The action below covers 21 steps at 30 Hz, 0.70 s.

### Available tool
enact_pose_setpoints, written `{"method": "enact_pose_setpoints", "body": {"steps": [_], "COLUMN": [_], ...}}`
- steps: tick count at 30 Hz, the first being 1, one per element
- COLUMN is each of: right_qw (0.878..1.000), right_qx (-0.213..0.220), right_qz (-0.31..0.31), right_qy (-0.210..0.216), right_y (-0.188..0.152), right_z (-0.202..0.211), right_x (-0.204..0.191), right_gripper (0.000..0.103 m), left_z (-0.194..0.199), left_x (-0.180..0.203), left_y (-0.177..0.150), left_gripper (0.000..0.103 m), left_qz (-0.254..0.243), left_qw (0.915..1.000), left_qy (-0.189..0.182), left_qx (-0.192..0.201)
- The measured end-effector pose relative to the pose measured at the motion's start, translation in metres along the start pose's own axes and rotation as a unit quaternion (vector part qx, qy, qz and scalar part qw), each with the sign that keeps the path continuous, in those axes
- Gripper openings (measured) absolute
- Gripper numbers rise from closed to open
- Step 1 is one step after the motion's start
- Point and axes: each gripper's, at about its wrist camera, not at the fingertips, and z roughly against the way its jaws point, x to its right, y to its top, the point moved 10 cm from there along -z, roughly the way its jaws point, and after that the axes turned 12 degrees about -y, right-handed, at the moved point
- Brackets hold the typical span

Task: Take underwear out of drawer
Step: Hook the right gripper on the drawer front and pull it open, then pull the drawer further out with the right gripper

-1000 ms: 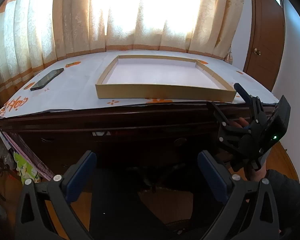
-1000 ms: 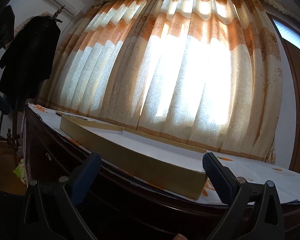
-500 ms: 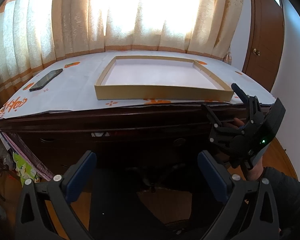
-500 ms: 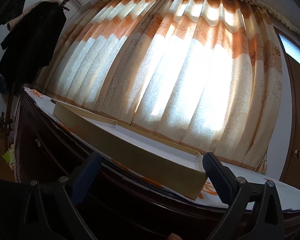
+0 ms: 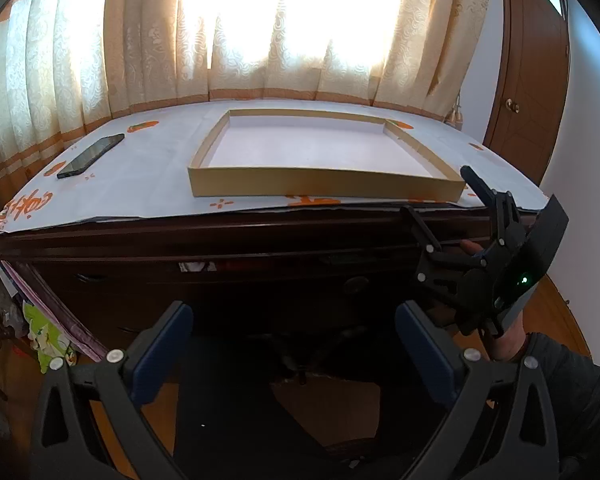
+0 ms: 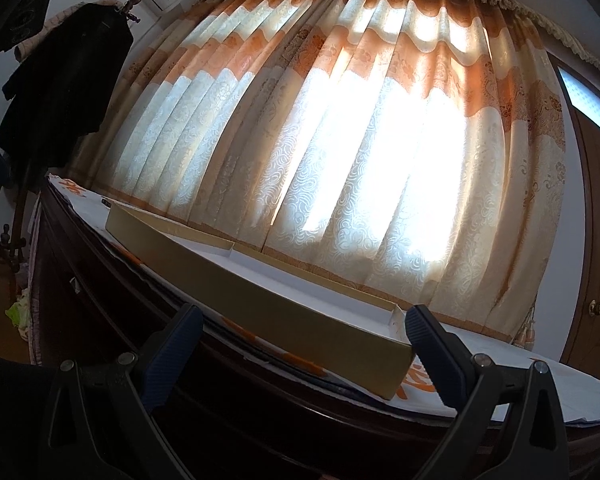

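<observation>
Free space before dresser [image 5: 260,280]; tray [image 5: 324,188] atop

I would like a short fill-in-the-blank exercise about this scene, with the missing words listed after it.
1. The phone lies on the desk's covering, to the ____ of the shallow box.
2. The shallow box holds ____.
3. Both the left gripper and the right gripper have their jaws ____.
4. Behind the desk hangs a ____.

Missing words: left; nothing; open; curtain

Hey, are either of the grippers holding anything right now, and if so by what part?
Nothing is held. The left gripper and right gripper both have their jaws apart and empty.
</observation>
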Motion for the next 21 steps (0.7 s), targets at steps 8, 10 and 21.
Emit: {"method": "enact_pose_setpoints", "body": {"steps": [8, 10, 21], "right_qw": [1.000, 1.000, 0.999], "right_qx": [-0.013, -0.016, -0.028], "right_qz": [0.003, 0.004, 0.028], "right_qy": [-0.006, -0.007, 0.034], "right_y": [-0.002, -0.002, -0.008], "right_z": [0.004, 0.006, 0.017], "right_x": [0.001, 0.001, -0.017], "right_gripper": [0.102, 0.102, 0.102], "left_z": [-0.002, -0.002, -0.002], "left_x": [-0.001, -0.001, -0.003], "left_y": [-0.001, -0.001, -0.004], "left_gripper": [0.103, 0.103, 0.103], "left_qz": [0.001, 0.000, 0.004], "left_qw": [1.0000, 1.0000, 1.0000], "left_qy": [-0.001, -0.001, -0.001], "left_qx": [-0.001, -0.002, -0.002]}}
